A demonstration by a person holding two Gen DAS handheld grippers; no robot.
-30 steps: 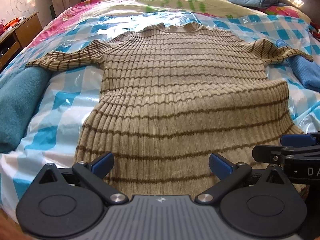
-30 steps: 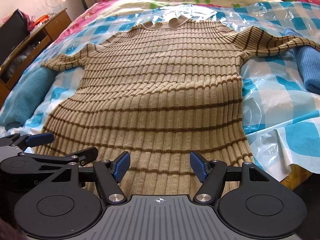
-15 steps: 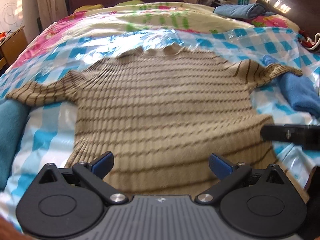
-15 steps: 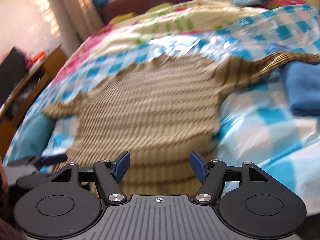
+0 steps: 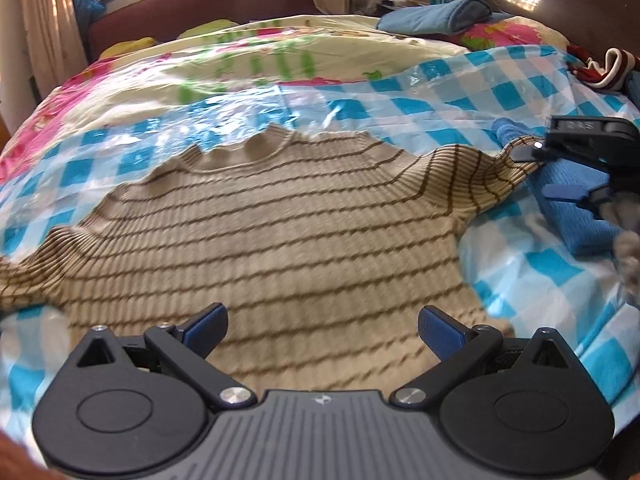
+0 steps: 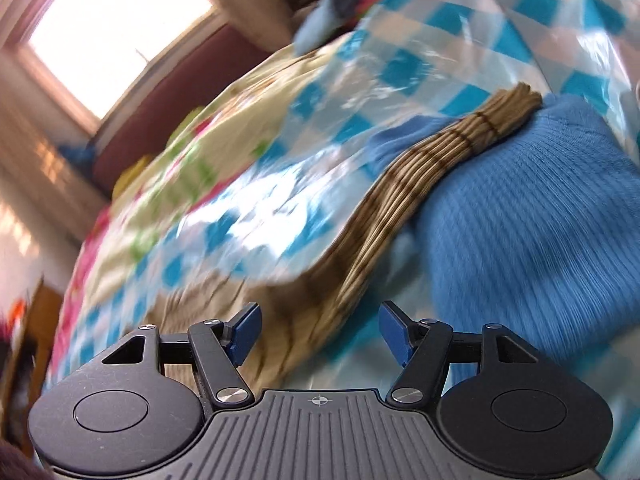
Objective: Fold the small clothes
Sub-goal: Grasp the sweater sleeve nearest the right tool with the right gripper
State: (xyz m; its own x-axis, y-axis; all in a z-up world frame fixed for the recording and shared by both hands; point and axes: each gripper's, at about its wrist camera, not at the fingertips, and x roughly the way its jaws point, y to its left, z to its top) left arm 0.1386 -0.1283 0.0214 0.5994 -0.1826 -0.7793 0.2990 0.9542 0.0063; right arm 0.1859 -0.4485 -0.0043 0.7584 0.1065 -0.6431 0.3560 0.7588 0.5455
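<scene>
Left wrist shows the whole sweater (image 5: pixel 272 224); right wrist only its sleeve (image 6: pixel 408 192); both grippers' fingers open.

Little is showing as readable text. On the black body of the right gripper (image 5: pixel 538 172), seen from the left wrist, pale embossed letters are appearing upside down, too small and blurred to make out.
</scene>
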